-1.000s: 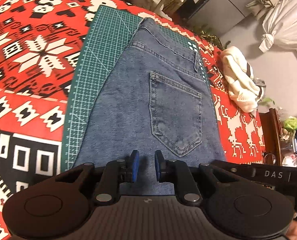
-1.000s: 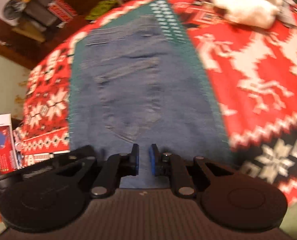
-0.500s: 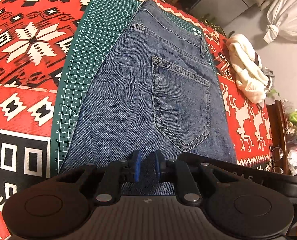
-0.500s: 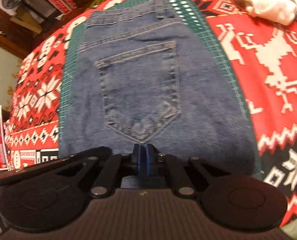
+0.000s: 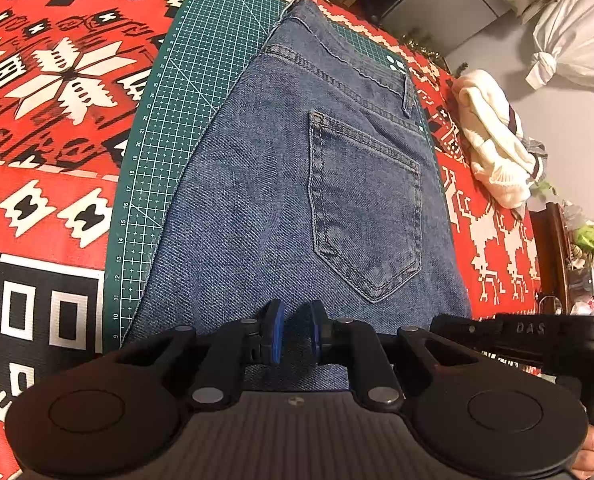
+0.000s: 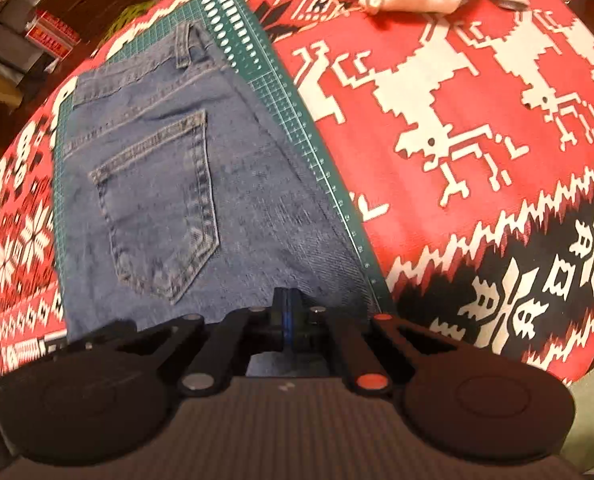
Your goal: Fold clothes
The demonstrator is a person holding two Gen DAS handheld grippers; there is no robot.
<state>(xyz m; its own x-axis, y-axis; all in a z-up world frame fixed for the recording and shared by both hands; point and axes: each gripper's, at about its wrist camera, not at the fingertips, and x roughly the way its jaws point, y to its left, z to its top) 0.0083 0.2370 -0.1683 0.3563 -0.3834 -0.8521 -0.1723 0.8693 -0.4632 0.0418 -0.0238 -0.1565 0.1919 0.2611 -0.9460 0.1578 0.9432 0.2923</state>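
Right gripper point(image 6: 288, 314) pinching twill denim jeans point(image 6: 169, 200); gridded mat point(image 6: 317, 168) beneath.

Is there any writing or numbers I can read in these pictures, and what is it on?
"DAS": on the right gripper's black body, seen from the left camera.
"9" to "24": ruler numbers along the green cutting mat's edge.
Red box labels in the background: too blurred to read.

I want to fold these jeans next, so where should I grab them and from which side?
Grip the near folded edge of the jeans, coming in low from the near side. They lie flat on the cutting mat, waistband far, so that edge is the closest free one.
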